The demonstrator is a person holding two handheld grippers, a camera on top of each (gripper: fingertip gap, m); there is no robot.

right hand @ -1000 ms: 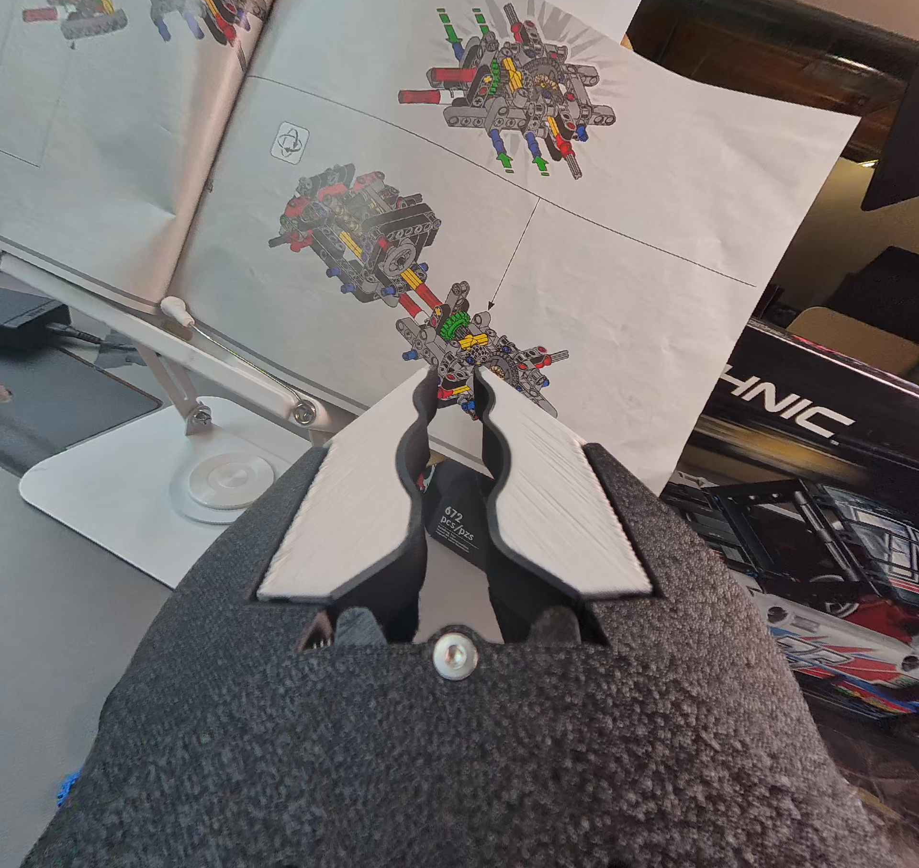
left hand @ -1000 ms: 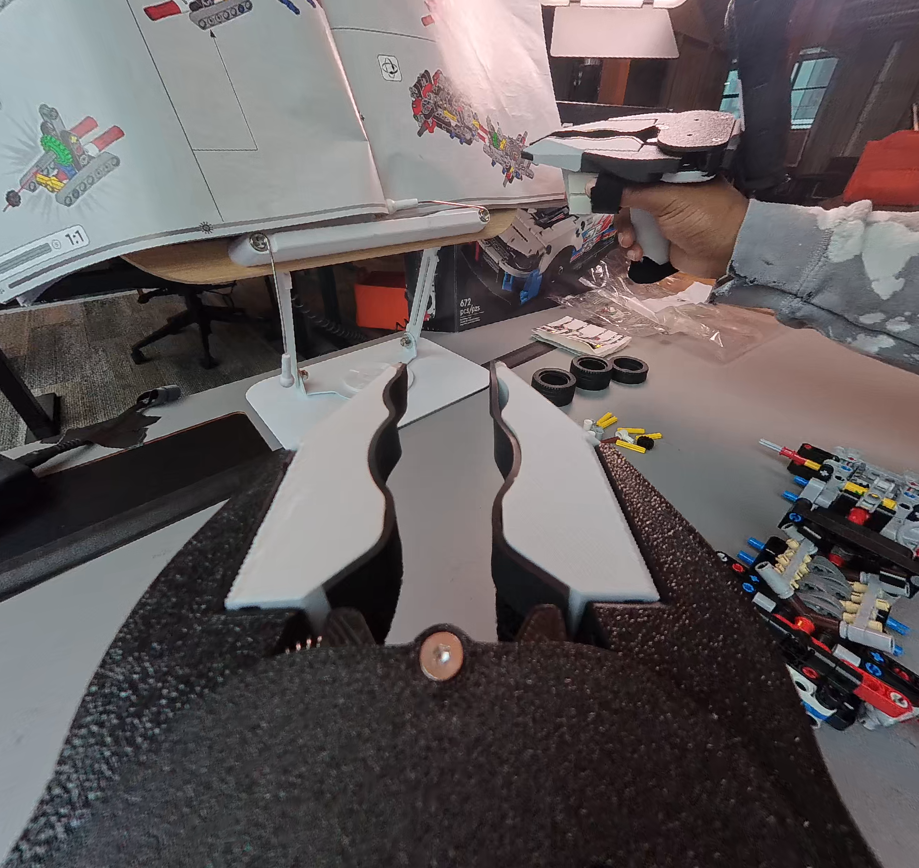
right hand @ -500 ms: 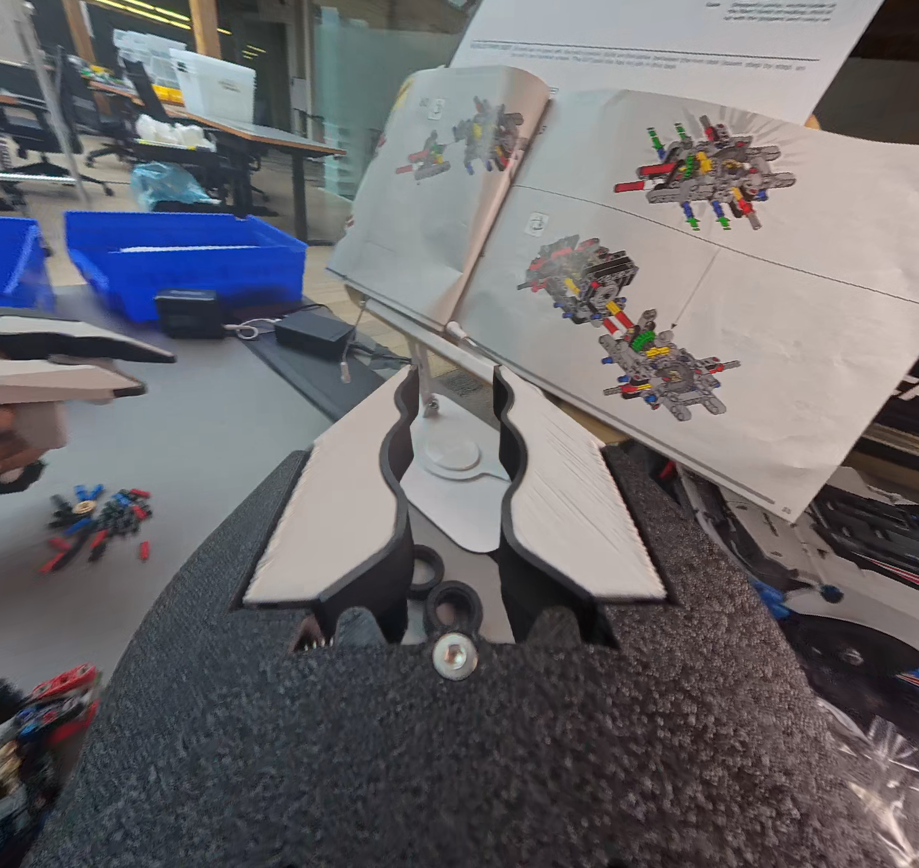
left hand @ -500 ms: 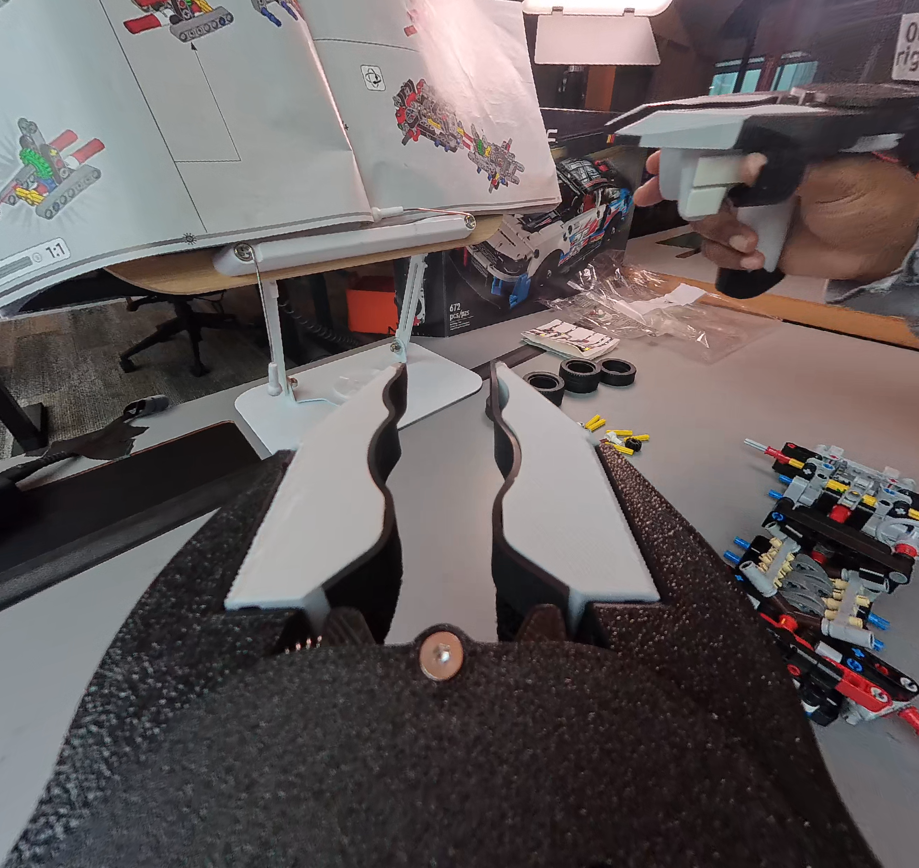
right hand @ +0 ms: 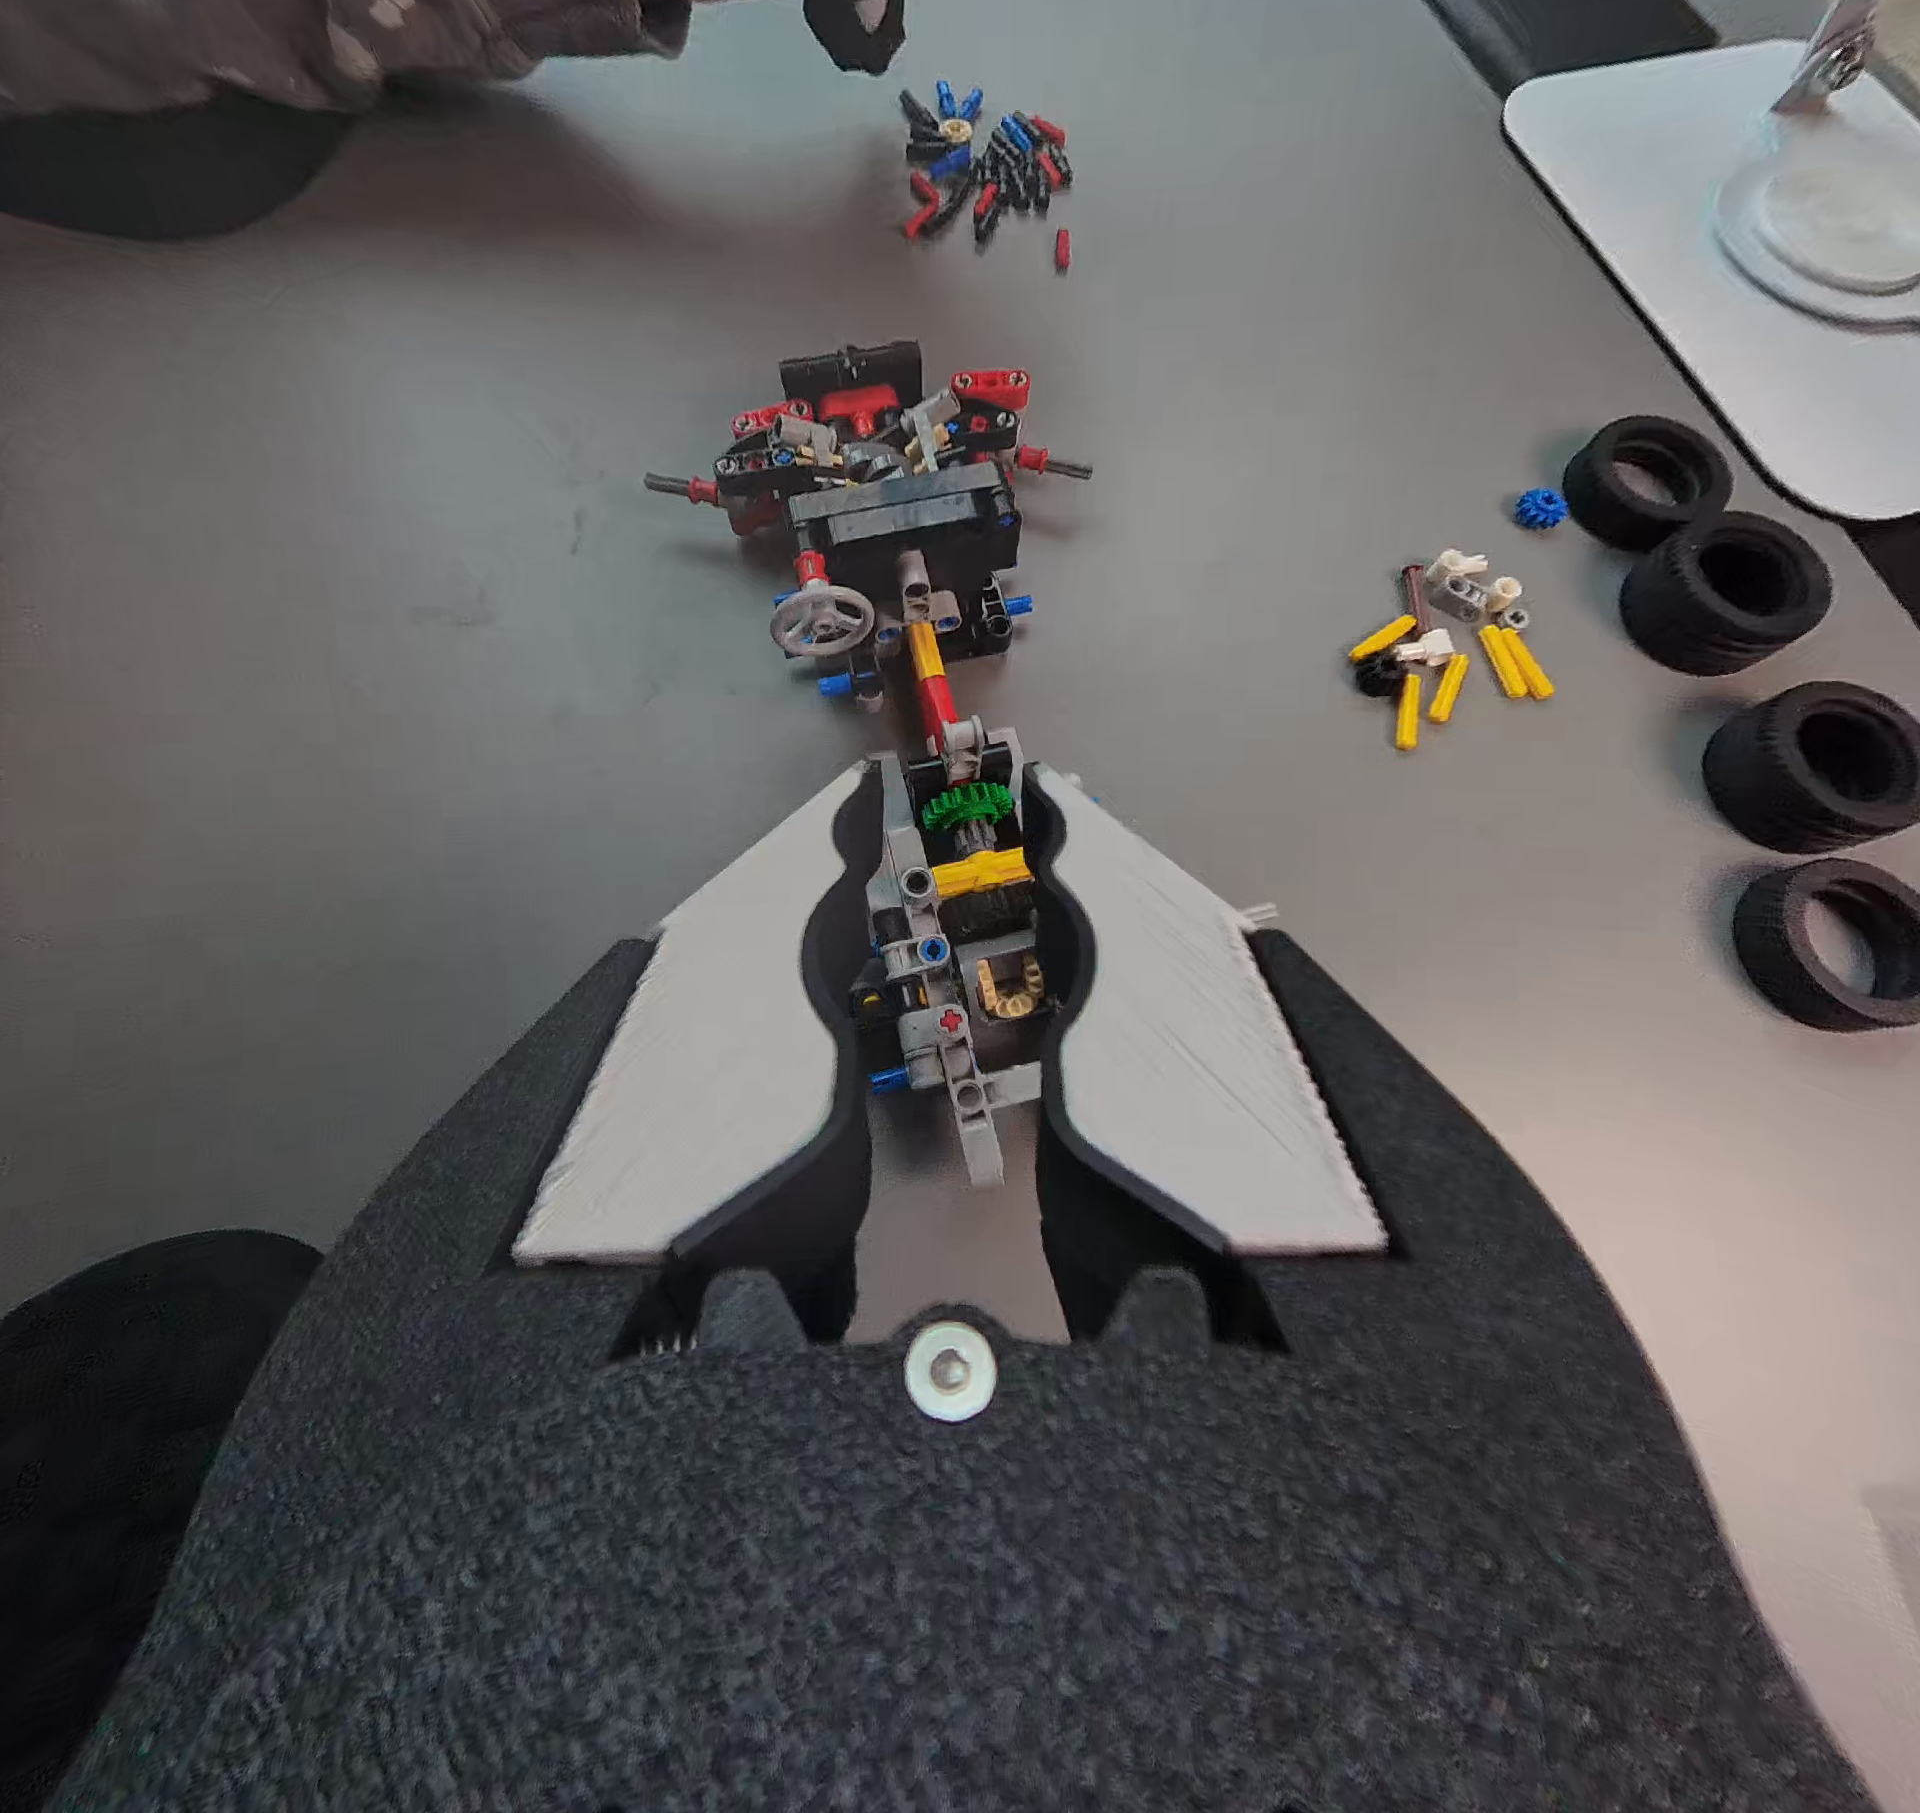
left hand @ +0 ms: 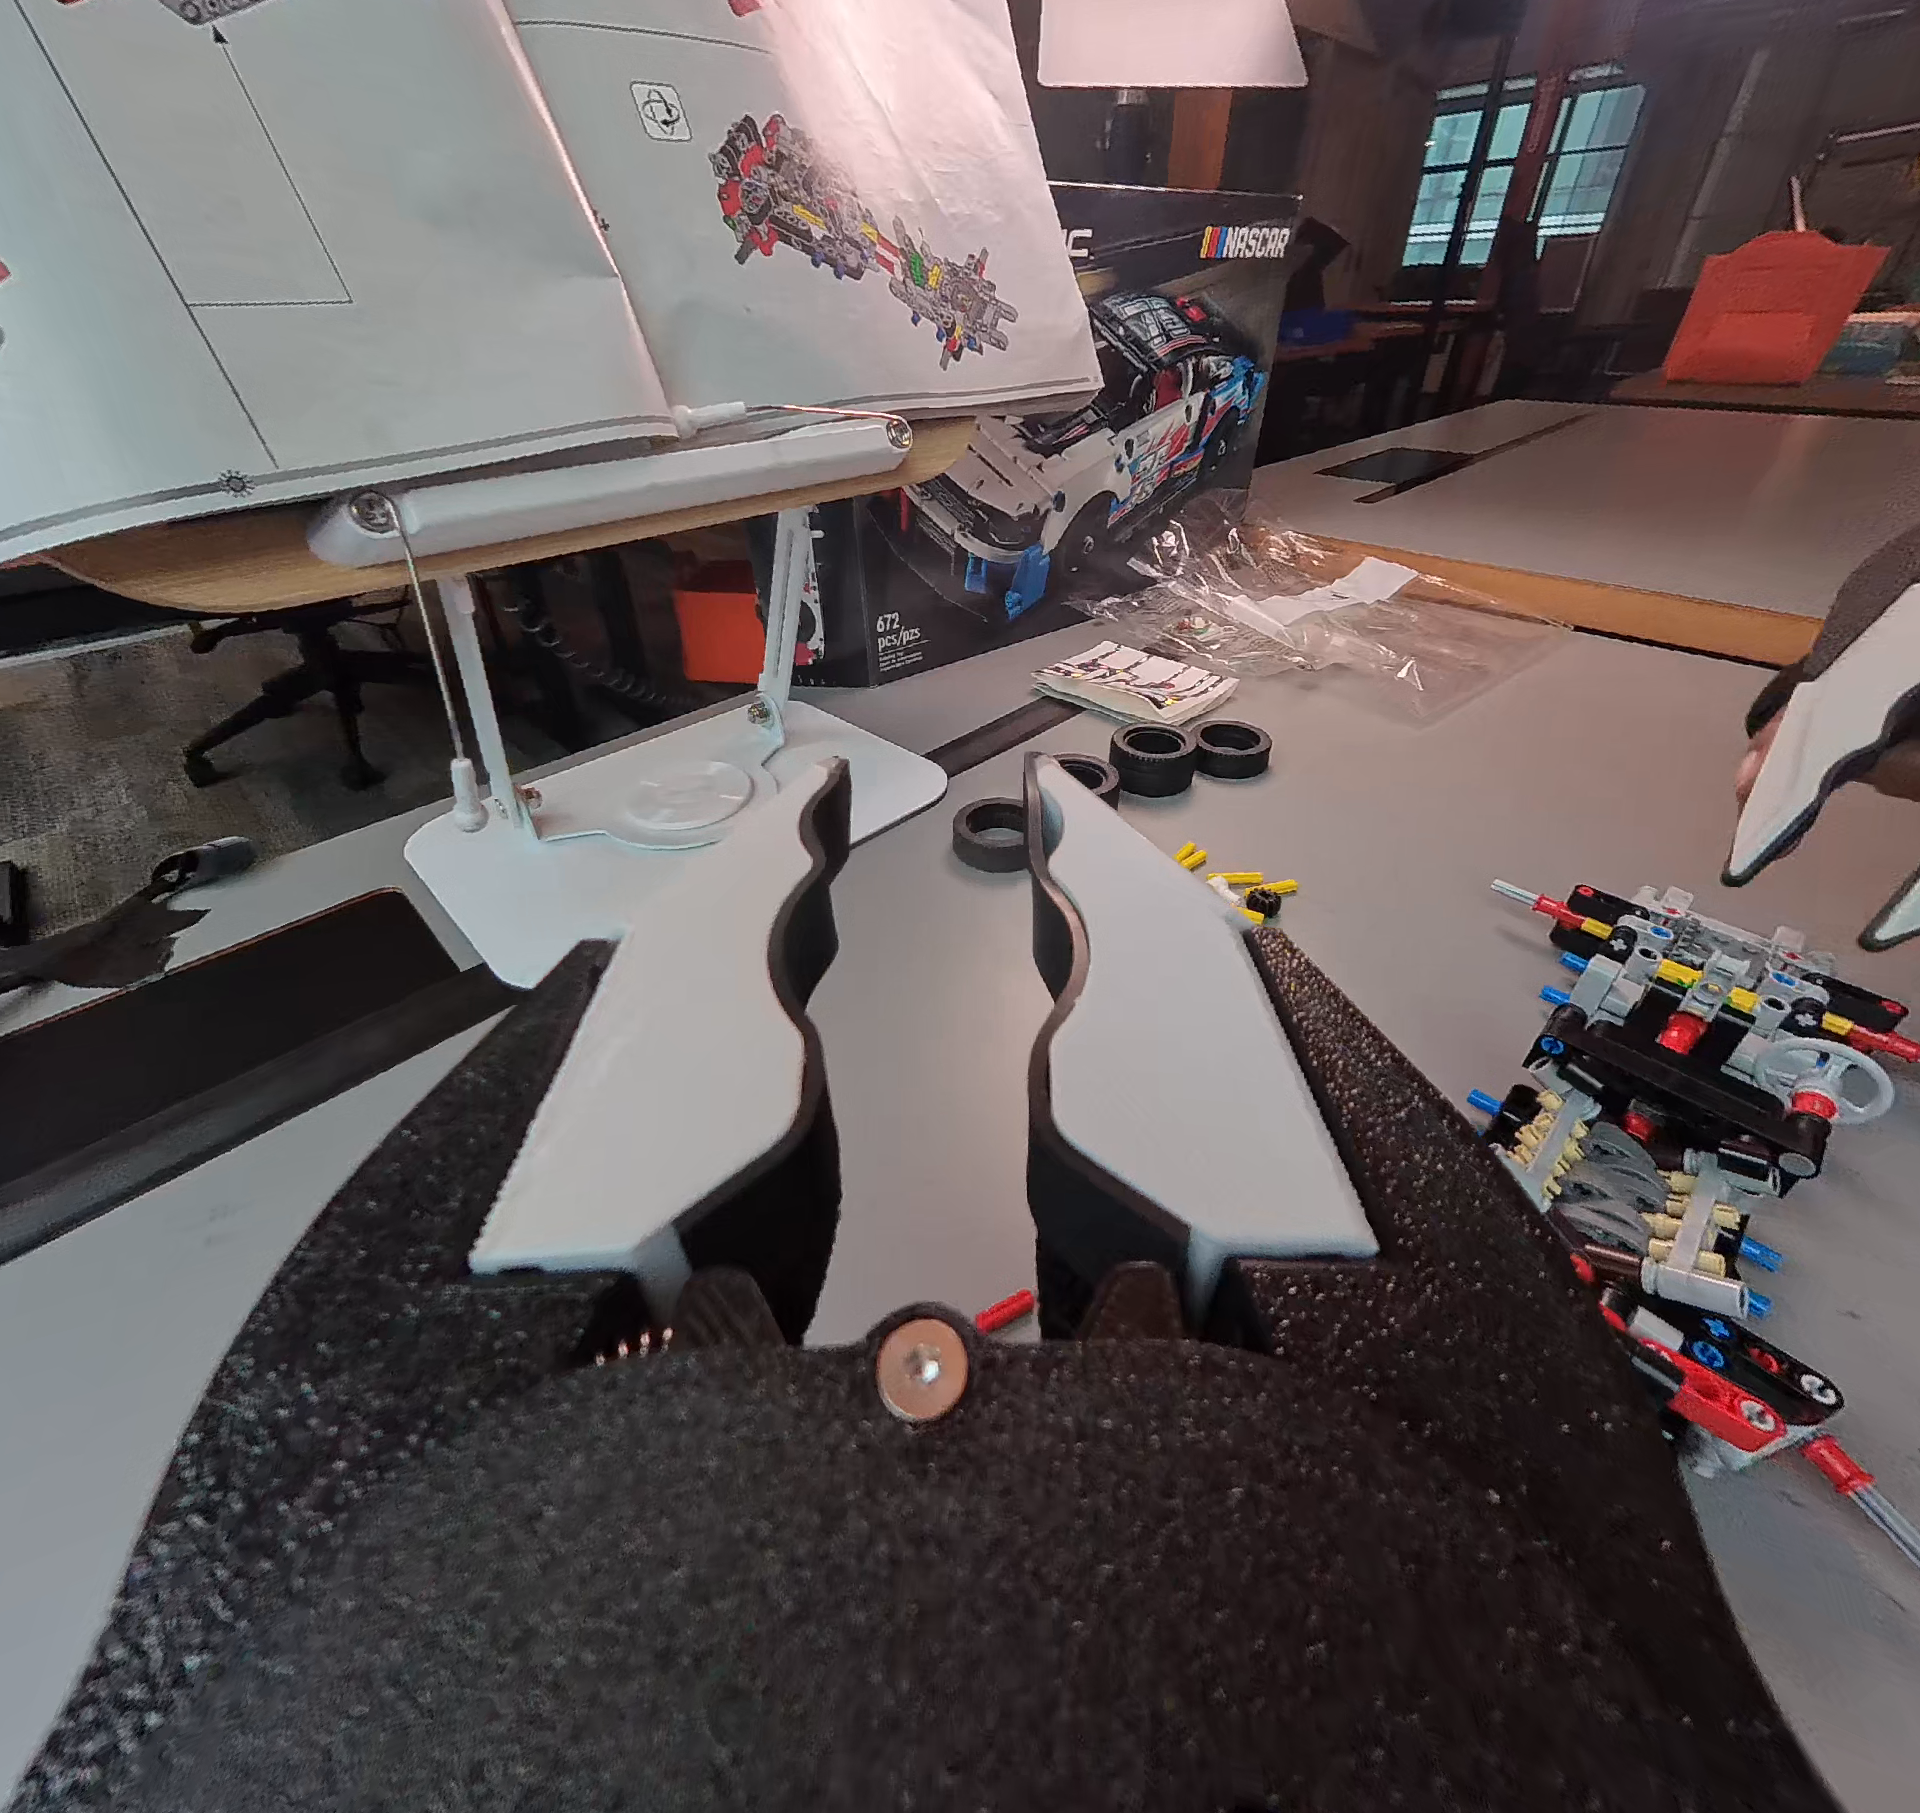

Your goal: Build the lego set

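A: The left wrist view opens on a workshop room with dark windows and a grey tabletop (left hand: 1558, 724). An instruction booklet (left hand: 416, 205) lies open on a white stand (left hand: 675, 797), the set's box (left hand: 1122, 433) behind it. The left tool (left hand: 935, 807) hangs spread and empty above the surface. Black tyres (left hand: 1153, 755) and small yellow pins (left hand: 1236, 880) lie beyond its tips, and the part-built chassis (left hand: 1683, 1088) sits well off to its right, with the right tool's tip above it at the frame edge

B: And the right wrist view?

A: It looks straight down the chassis (right hand: 904, 537). The right tool (right hand: 951, 787) is spread, its fingers (right hand: 1174, 1015) flanking the rear gear section with the green gear (right hand: 966, 807). Contact cannot be told. A pile of red, blue and black pins (right hand: 987, 163) lies beyond, four tyres (right hand: 1725, 589) and yellow pins (right hand: 1455, 662) to the right

B: What could go wrong?

A: Likely a squeeze on that narrow rear section would bend the thin red and yellow shaft joining it to the front, or pop pins loose. With the left tool far off, nothing braces the front, so it may skid
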